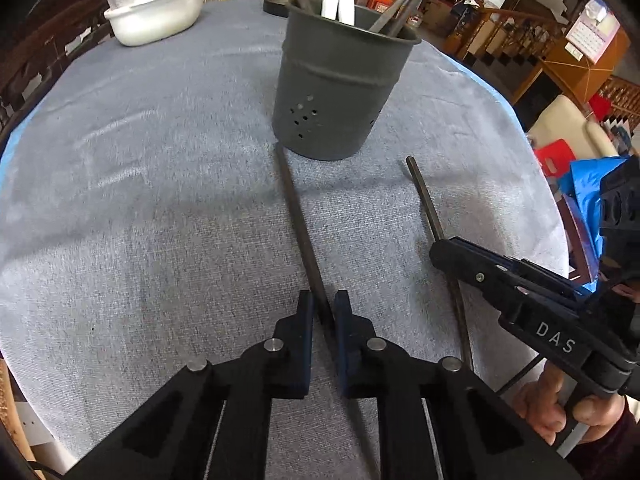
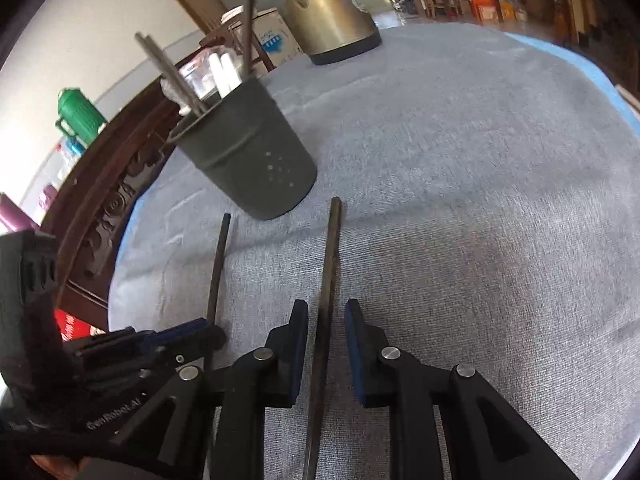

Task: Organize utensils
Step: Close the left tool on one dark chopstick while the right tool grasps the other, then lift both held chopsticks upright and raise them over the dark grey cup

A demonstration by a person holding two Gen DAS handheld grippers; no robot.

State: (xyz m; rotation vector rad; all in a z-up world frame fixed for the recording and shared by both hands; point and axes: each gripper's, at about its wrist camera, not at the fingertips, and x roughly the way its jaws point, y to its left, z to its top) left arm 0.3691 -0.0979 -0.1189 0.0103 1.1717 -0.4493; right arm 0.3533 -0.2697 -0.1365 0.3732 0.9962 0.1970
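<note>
Chopsticks (image 1: pixel 298 216) on grey tablecloth (image 1: pixel 140 200)

Each camera sat just behind its own fingers, looking steeply down and forward, close over the grey tablecloth (image 1: pixel 160 200). The left wrist view faced the utensil holder (image 1: pixel 340 92) head-on; the right wrist view saw it tilted to upper left. Both shared the holder, two dark chopsticks (image 2: pixel 326 280) and the kettle (image 2: pixel 332 12).
</note>
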